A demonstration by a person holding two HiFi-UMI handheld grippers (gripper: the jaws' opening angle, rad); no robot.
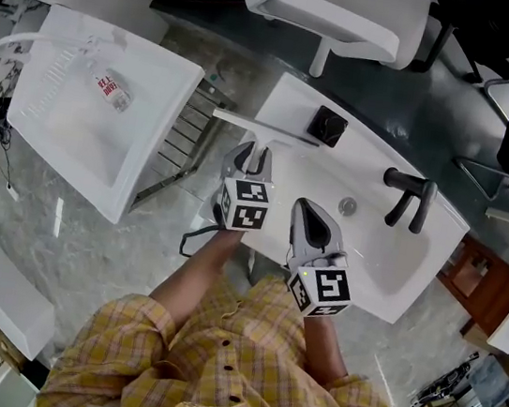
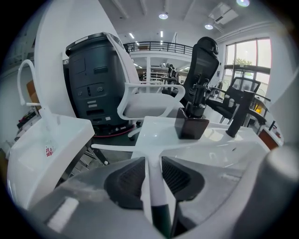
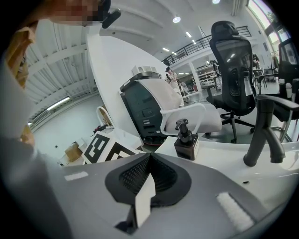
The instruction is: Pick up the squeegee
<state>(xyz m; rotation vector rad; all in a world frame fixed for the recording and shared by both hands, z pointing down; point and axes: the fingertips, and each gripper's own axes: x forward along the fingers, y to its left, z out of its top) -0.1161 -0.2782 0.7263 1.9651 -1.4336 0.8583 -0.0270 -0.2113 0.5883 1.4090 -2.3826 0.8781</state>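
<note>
**Straddling the squeegee handle, grip not yet made**

My left gripper point(image 1: 255, 155) points down at the left edge of the basin point(image 1: 294, 99). There the squeegee point(image 1: 247, 127) lies close to the far left corner, and part of its blade sticks out past the edge. In the left gripper view its white handle runs straight up the gap between my jaws. The jaws stand spread on either side and, as far as I can tell, are not pressing on it, so the tool is framed but not held.

My right gripper point(image 1: 309, 208) hovers over the near side of the basin with its jaws clenched on nothing. The soap dispenser point(image 1: 328, 125) and the black tap point(image 1: 407, 197) are well away from the squeegee.

I judge this to be the end of the reach. The next move is to close squarely on the handle, then lift straight up so the overhanging blade doesn't catch the basin's edge.
</note>
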